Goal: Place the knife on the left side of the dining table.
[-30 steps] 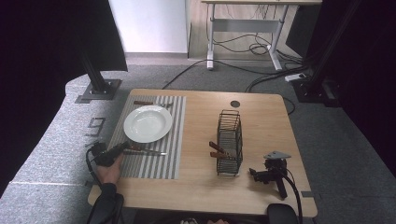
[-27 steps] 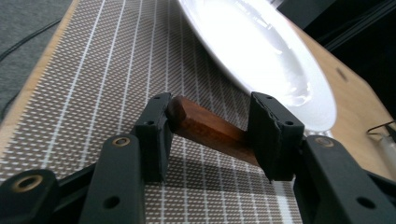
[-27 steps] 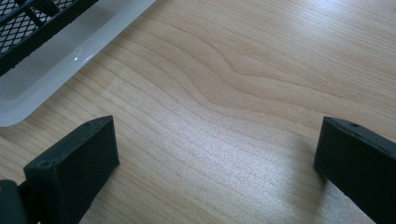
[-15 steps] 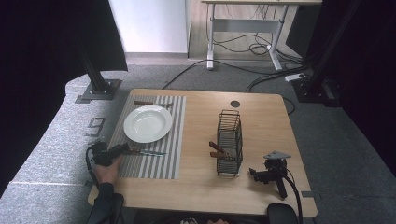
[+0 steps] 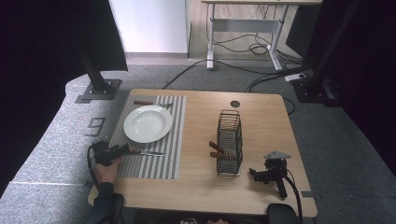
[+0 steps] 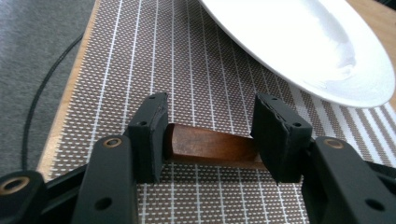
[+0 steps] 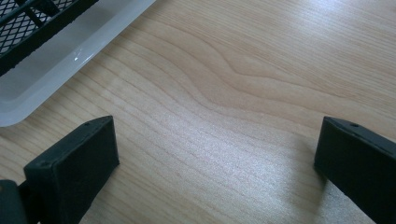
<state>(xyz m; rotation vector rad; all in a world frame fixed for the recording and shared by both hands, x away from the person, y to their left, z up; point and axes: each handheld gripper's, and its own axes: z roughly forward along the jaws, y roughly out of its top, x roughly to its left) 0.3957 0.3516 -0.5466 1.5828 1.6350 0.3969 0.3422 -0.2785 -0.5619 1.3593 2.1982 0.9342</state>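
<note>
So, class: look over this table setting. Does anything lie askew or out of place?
Mostly tidy. The knife lies crosswise below the plate on the striped mat, its wooden handle between the open jaws of the left hand-held gripper, which have just been opening. Two wooden handles poke sideways out of the wire basket.

Bare table [image 5: 196, 186] lies between placemat [image 5: 154, 163] and wire basket [image 5: 230, 140].

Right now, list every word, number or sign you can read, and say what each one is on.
"9": a pale mark of that shape on the grey floor left of the table; too blurred to be sure it is a number.
No lettering can be made out on the plate, the striped placemat or the wire basket.
</note>
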